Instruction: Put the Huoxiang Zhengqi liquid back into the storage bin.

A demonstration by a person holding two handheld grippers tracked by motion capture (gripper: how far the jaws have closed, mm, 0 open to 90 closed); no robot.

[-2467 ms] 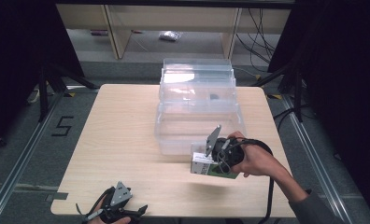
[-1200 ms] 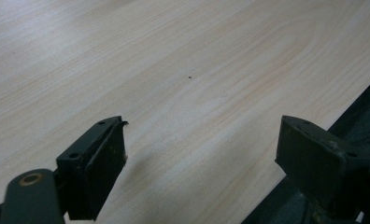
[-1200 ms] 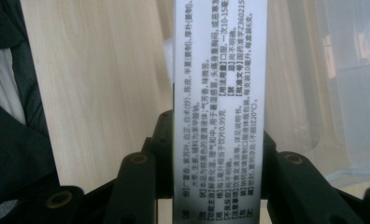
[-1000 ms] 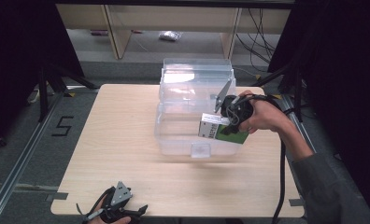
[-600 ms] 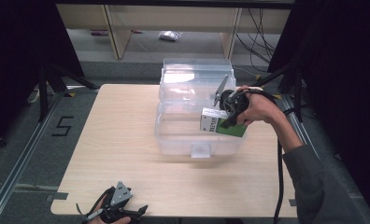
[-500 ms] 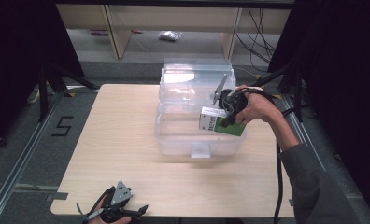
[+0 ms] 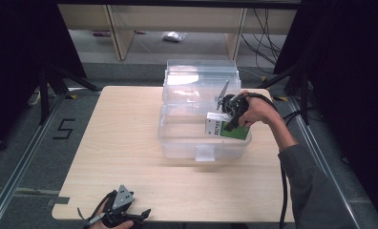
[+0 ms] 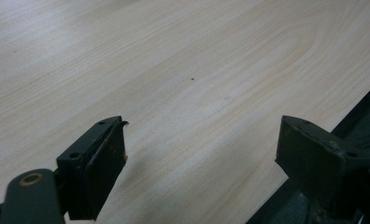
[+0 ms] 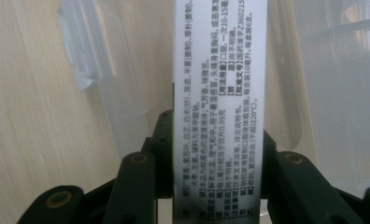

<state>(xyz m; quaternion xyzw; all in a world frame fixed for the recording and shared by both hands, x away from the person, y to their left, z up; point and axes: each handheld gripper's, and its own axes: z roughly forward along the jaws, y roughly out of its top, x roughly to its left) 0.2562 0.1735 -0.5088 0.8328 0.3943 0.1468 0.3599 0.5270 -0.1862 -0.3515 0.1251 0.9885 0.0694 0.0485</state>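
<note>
The right gripper (image 7: 221, 125) holds a green-and-white box (image 7: 227, 130), fingers clamped on its narrow sides, right of centre in the high view, long axis level, over the clear bin (image 7: 204, 153). The left gripper (image 7: 115, 214), fingers wide, rests on the bench (image 7: 120, 138) at lower left.

The right gripper (image 7: 224, 125) is black, with a grey three-cornered plate on top and a black cable trailing along a grey sleeve (image 7: 311, 191). The left gripper (image 7: 141, 214) is likewise black, topped by a grey plate. Its fingers (image 8: 99, 163) are matt black blocks with small screw holes and a brass-ringed pivot.
</note>
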